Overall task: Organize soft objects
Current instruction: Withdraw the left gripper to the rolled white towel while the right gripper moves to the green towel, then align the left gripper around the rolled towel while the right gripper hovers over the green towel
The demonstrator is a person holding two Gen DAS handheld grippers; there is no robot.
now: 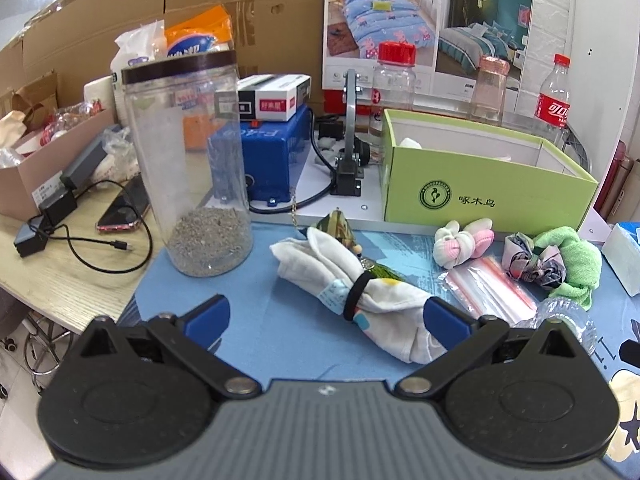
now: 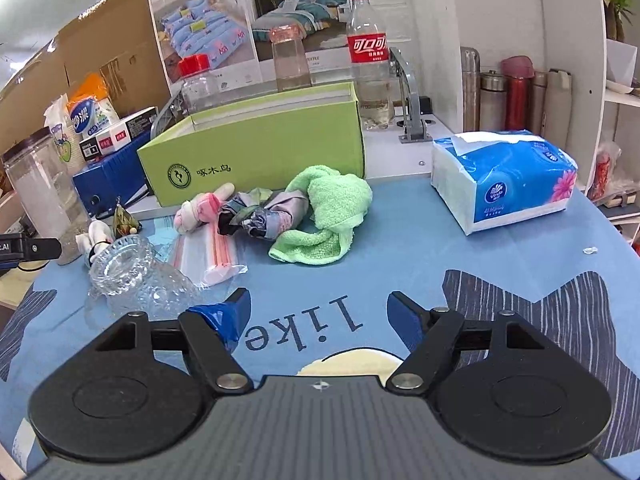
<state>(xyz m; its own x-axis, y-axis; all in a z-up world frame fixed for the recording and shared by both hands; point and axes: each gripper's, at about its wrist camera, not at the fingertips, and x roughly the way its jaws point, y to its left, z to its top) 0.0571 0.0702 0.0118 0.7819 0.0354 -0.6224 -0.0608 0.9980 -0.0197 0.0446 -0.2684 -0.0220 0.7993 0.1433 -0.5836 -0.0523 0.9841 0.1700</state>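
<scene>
Tissue pack (image 2: pixel 504 180) shows whole only rightward; white cloth roll (image 1: pixel 360 292) shows clearly leftward

A: Cloth over the table (image 2: pixel 500 280): pale blue, dark striped patches, black lettering.

B: Noted. Open box (image 1: pixel 480 184) lime green, white inside, dark green round logo.

A: Towel (image 2: pixel 336 208) mint green. Sock bundle (image 1: pixel 464 240) white and pink.

B: Rolled cloth (image 1: pixel 360 292) white, pastel spots, black band round it.

A: Tissue pack (image 2: pixel 504 176) blue and white, pink flower. Gripper fingers (image 1: pixel 208 316) blue on black.
</scene>
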